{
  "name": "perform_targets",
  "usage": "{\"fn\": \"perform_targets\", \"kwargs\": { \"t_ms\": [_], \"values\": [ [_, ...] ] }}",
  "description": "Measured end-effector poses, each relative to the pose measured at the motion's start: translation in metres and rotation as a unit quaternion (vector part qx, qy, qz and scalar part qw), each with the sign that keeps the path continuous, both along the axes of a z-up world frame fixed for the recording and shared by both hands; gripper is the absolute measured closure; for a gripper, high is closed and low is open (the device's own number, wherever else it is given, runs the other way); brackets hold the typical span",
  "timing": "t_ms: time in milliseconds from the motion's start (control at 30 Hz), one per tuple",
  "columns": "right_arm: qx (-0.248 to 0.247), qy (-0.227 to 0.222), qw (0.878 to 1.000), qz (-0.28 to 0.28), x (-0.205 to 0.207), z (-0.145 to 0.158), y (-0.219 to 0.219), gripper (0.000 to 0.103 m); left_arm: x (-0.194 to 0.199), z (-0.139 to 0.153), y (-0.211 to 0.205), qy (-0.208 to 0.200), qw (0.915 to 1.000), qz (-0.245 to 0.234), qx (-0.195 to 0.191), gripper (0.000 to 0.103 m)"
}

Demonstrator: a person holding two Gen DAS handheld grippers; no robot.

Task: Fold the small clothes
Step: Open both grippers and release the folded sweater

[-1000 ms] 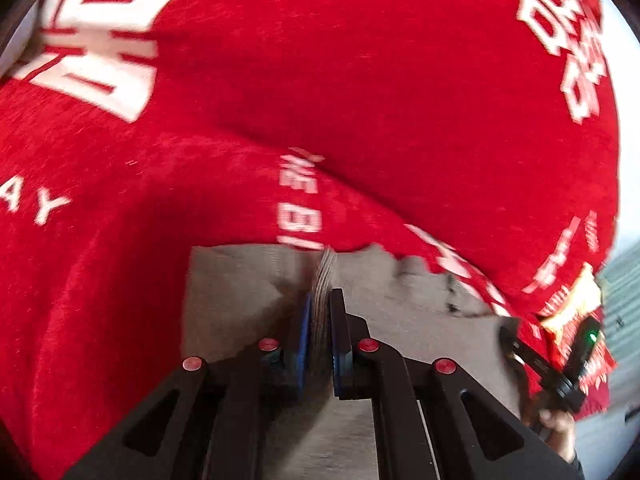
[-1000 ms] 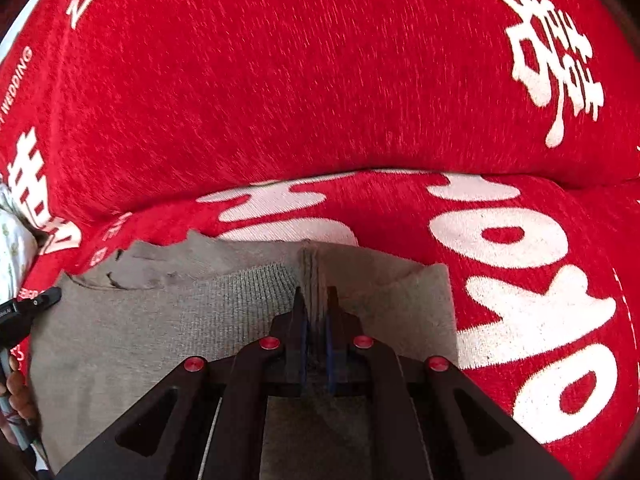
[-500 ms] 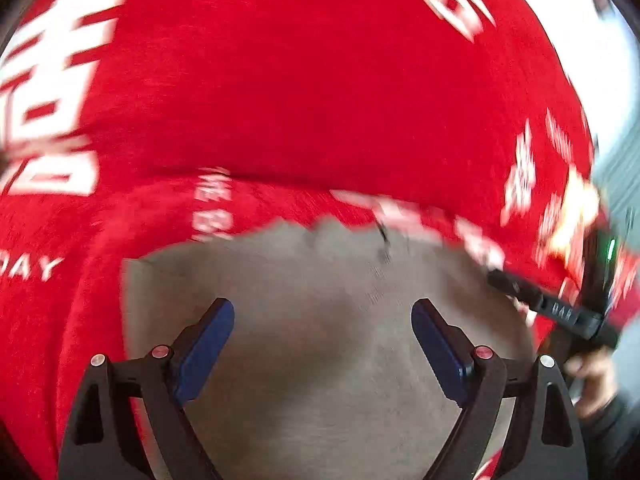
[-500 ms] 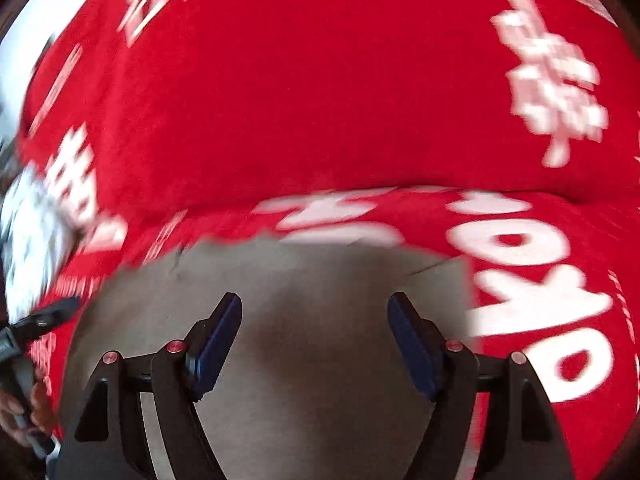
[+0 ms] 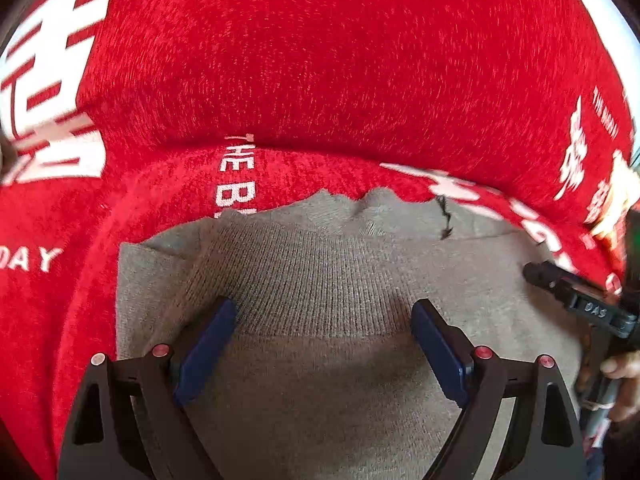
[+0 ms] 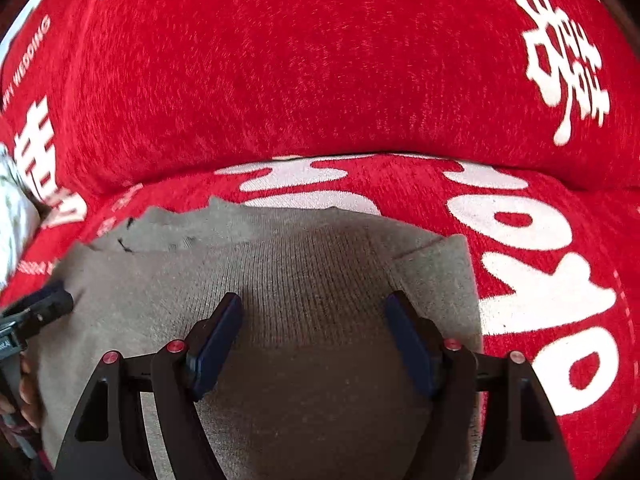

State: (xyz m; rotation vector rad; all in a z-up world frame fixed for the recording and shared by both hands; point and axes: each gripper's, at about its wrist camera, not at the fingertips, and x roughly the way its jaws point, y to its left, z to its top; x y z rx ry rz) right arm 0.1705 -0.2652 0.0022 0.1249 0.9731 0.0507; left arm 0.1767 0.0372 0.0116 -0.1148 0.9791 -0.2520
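A grey knit garment [image 5: 320,280] lies flat on a red sofa cover [image 5: 320,60] printed with white letters and characters, its far edge near the crease where the seat meets the backrest. The left wrist view alone shows the words "THE B" and "DAY" on the cover, a short dark thread [image 5: 444,216] on the garment's far edge, and the right gripper [image 5: 576,300] entering from the right with the person's fingers [image 5: 620,368] behind it. The right wrist view alone shows large white rounded letters to the right of the garment, a pale patterned cloth [image 6: 12,216] at the far left edge, and the tip of the left gripper [image 6: 40,312] coming in from the left.

The left gripper [image 5: 324,332] hangs low over the ribbed grey fabric with its blue pads [image 5: 208,344] spread wide, holding nothing. The right gripper [image 6: 314,324] is likewise released, pads [image 6: 408,340] apart above the knit, pointing toward the backrest. The two grippers sit side by side over the same garment
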Motion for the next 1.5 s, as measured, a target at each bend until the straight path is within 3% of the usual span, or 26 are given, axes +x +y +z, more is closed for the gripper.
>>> {"fn": "perform_targets", "kwargs": {
  "t_ms": [100, 300, 533, 633, 700, 900, 1000, 1067, 1200, 1300, 1500],
  "values": [
    [-0.004, -0.008, 1.0, -0.013, -0.01, 0.011, 0.002, 0.025, -0.009, 0.004, -0.009, -0.003, 0.9993, -0.003, 0.038, 0.012],
    [0.007, -0.045, 0.999, 0.005, -0.056, 0.041, 0.022, 0.022, -0.04, 0.023, -0.007, -0.013, 0.9995, 0.002, 0.029, 0.012],
    [-0.027, -0.029, 0.996, 0.083, -0.102, 0.024, 0.072, 0.022, -0.082, 0.026, -0.012, -0.012, 0.9998, 0.004, 0.013, 0.012],
    [-0.05, -0.042, 0.994, 0.087, -0.112, 0.018, 0.073, 0.022, -0.094, 0.015, -0.007, -0.008, 0.9994, 0.012, 0.032, 0.012],
    [-0.058, -0.044, 0.995, 0.074, -0.114, 0.018, 0.063, 0.022, -0.099, 0.011, 0.0, -0.01, 0.999, 0.017, 0.04, 0.012],
    [-0.035, -0.041, 0.999, -0.005, -0.133, 0.03, 0.031, 0.022, -0.124, 0.028, 0.013, -0.025, 0.9989, 0.039, 0.009, 0.012],
    [-0.008, -0.075, 0.997, 0.024, -0.163, 0.038, 0.05, 0.022, -0.152, 0.031, -0.001, -0.041, 0.9988, 0.017, -0.019, 0.012],
    [-0.014, -0.087, 0.994, 0.059, -0.178, 0.035, 0.072, 0.022, -0.173, 0.024, -0.014, -0.06, 0.9981, 0.012, 0.006, 0.012],
    [-0.045, -0.081, 0.99, 0.109, -0.189, 0.012, 0.105, 0.022, -0.187, 0.003, -0.012, -0.053, 0.998, 0.031, 0.015, 0.012],
    [-0.047, -0.085, 0.99, 0.1, -0.189, 0.003, 0.094, 0.022, -0.195, 0.0, -0.011, -0.073, 0.9955, 0.026, 0.055, 0.012],
    [-0.02, -0.094, 0.995, 0.032, -0.208, 0.002, 0.024, 0.021, -0.205, -0.002, 0.012, -0.08, 0.9951, 0.036, 0.046, 0.012]
  ]
}}
